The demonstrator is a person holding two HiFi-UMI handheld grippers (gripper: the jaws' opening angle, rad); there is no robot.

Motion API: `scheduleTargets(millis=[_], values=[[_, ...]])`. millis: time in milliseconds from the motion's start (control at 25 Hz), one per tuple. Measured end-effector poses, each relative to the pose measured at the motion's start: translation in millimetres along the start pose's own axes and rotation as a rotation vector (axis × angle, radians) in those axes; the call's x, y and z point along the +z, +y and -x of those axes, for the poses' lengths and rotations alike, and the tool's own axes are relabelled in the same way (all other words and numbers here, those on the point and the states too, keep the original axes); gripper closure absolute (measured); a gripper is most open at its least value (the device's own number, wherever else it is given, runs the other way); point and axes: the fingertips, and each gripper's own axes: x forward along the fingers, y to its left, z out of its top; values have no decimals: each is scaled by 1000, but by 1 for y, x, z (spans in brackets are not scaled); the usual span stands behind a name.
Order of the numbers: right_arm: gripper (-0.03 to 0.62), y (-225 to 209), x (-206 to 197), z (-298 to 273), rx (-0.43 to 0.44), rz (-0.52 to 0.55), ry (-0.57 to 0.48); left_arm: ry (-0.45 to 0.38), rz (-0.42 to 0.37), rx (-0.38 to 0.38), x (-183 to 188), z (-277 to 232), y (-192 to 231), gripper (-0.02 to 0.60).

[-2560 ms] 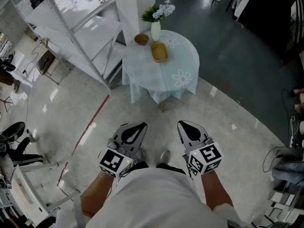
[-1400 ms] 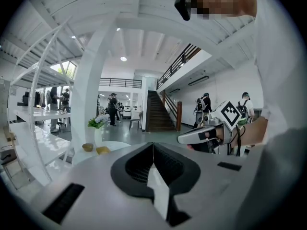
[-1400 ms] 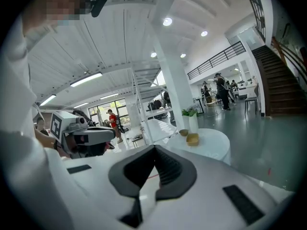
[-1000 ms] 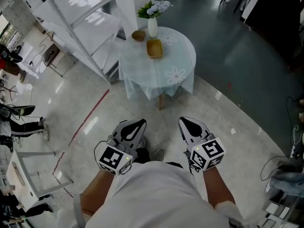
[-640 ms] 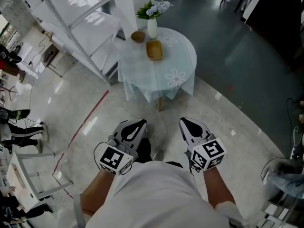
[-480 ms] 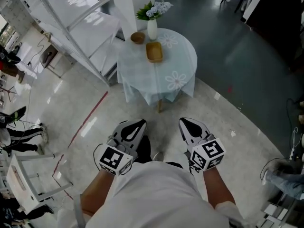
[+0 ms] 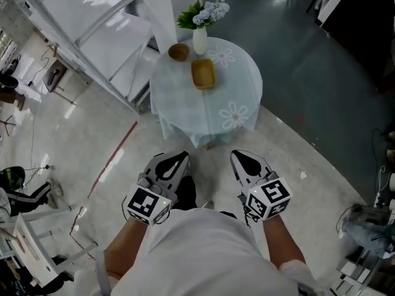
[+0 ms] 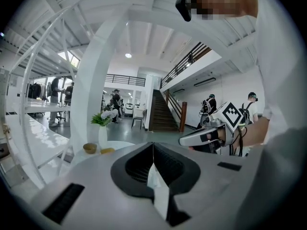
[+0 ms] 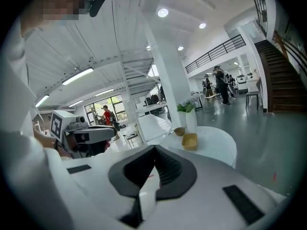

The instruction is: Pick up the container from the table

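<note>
The cloth [image 7: 185, 113] hides most of my counter's [image 7: 242, 85] legs, and the container [image 7: 203, 73] looks too small for me to tell what it holds. In my left hand-held gripper's [image 8: 153, 150] view, that gripper's own body covers the counter's near side.

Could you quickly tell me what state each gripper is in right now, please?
Left gripper: closed, jaws together, holding nothing.
Right gripper: closed, jaws together, holding nothing.

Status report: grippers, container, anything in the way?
Left gripper and right gripper shut, empty. Container on the round table ahead, untouched. Nothing seen in the path; bowl and vase stand just beyond it.
</note>
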Motion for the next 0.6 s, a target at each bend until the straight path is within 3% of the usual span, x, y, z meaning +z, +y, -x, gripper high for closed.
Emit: scheduleTargets(millis=[600], values=[[576, -37, 50, -124, -52, -43, 63, 12, 36, -53, 24, -63, 137, 560]])
